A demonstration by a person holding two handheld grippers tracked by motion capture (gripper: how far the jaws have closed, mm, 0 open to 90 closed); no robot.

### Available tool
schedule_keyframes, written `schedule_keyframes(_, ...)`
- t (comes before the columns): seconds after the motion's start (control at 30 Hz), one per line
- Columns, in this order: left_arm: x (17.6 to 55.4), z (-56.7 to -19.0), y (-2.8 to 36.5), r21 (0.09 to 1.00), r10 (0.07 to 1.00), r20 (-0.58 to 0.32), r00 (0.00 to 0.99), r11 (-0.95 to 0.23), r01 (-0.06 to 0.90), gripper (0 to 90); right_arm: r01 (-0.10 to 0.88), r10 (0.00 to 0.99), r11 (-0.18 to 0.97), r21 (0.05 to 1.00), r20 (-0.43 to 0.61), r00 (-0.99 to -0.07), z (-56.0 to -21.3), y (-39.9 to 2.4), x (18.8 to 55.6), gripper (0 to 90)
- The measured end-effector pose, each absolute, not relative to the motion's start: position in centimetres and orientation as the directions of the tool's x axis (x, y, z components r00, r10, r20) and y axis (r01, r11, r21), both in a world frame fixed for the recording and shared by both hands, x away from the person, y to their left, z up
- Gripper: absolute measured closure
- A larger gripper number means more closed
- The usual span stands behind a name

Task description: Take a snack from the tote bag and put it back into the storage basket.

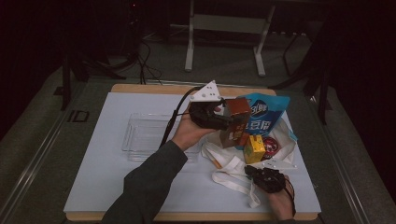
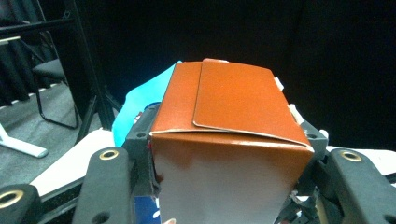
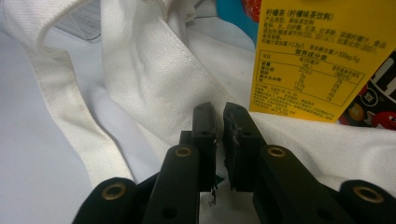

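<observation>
left tool [image 1: 229, 120]: we hold it raised above the surface, jaws clamped on the brown carton [image 1: 236, 122], one jaw on each side wall.
brown carton: in the left tool view the carton [image 2: 231, 140] sits square between the two black jaws, folded orange-brown top flap facing us, pale face below it. It hangs clear of the surface, just in front of the blue snack bag [image 1: 266, 117].
right tool [image 1: 261, 175]: low at the near right of the surface, resting on the white cloth bag [image 1: 229, 172]. In the right tool view the jaws stand nearly together, a thin slit between them; we cannot tell whether cloth is pinched there.
white cloth bag: lies crumpled on the surface, straps [image 3: 70, 121] trailing toward us, fabric directly under the right tool's tips.
yellow drink box [image 1: 254, 149]: upright on the bag, just beyond the right tool; printed label side [image 3: 317, 60] faces that tool.
clear tray [image 1: 140, 135]: left of centre on the surface, well apart from both tools.
surface [image 1: 102, 177]: white sheet over a wooden board.
</observation>
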State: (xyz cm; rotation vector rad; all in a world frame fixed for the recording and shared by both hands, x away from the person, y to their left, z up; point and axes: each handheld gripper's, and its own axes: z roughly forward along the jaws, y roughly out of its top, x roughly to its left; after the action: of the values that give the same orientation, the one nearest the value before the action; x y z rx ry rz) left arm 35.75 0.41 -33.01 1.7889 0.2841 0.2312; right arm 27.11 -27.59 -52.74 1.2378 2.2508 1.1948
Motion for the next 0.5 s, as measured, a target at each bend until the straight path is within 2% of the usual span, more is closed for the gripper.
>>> schedule_keyframes(0.5,35.6,-31.8,3.7,0.97,0.355,0.038,0.934,-0.238,0.051,42.7,0.55,0.807,0.279,0.787,0.117,-0.578,-52.8,-27.6,27.1,83.3)
